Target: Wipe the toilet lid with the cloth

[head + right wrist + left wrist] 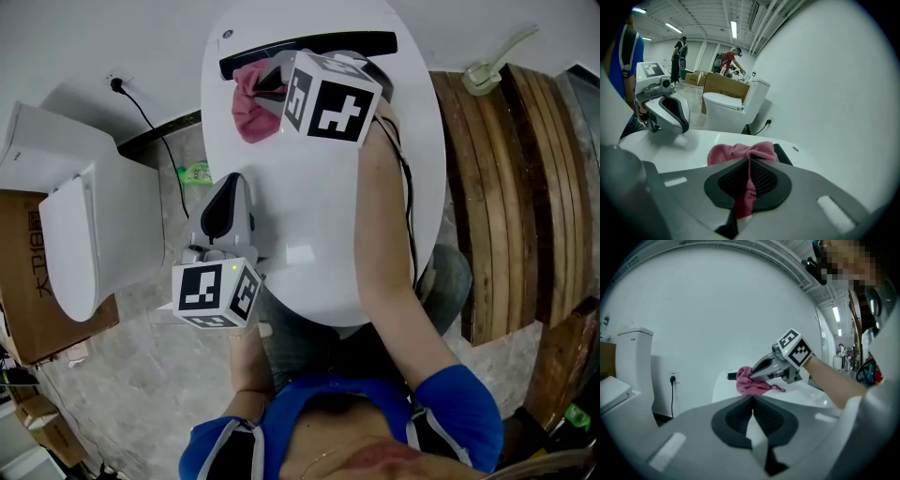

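Observation:
The white toilet lid [309, 206] fills the middle of the head view, with a black hinge bar [309, 45] at its far end. My right gripper [267, 86] is shut on a pink cloth [250, 111], which lies bunched on the lid just in front of that bar. In the right gripper view the cloth [740, 152] is pinched between the shut jaws of the right gripper [749, 161]. My left gripper [228, 183] hovers at the lid's left edge, shut and empty; the left gripper [752, 399] looks toward the cloth [751, 384].
A second white toilet [84, 225] stands at the left beside a cardboard box [28, 281]. A black cord and plug [119, 86] hang on the wall, above a green bottle [194, 173] on the floor. Wooden planks [525, 187] lie at the right. People [679, 58] stand far off.

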Demonstrator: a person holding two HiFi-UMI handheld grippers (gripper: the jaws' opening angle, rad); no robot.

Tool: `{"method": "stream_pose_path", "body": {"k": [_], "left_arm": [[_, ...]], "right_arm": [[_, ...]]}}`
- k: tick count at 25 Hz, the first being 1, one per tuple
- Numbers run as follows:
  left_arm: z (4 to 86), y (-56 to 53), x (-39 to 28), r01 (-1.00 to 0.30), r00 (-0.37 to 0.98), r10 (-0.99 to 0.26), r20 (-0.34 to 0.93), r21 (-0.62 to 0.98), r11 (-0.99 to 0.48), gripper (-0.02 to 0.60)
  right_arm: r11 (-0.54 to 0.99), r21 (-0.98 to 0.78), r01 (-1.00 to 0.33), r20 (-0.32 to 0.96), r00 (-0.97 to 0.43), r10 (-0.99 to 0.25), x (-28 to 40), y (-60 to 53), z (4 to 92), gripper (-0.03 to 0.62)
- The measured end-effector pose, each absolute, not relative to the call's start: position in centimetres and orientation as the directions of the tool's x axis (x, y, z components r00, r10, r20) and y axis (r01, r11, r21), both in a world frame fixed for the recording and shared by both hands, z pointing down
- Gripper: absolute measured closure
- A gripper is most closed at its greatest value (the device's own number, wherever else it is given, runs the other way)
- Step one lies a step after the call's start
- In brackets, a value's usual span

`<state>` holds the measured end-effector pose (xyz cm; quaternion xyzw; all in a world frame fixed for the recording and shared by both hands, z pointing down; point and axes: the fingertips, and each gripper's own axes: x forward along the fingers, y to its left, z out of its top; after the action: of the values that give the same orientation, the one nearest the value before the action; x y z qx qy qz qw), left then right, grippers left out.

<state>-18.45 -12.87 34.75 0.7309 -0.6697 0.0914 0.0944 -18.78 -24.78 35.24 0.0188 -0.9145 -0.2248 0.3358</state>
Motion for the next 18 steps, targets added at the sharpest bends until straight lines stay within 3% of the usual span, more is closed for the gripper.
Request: {"method": "stream_pose_path", "body": {"k": [18], "left_arm": [[34.6, -12.8, -18.4, -0.996, 0.087, -0.966, 0.242, 0.028, -0.082, 0.588]], "right_arm": [[0.915, 0.397, 0.072, 0.637, -0.740, -0.217, -15.5, -26.1, 35.4, 0.580]]}}
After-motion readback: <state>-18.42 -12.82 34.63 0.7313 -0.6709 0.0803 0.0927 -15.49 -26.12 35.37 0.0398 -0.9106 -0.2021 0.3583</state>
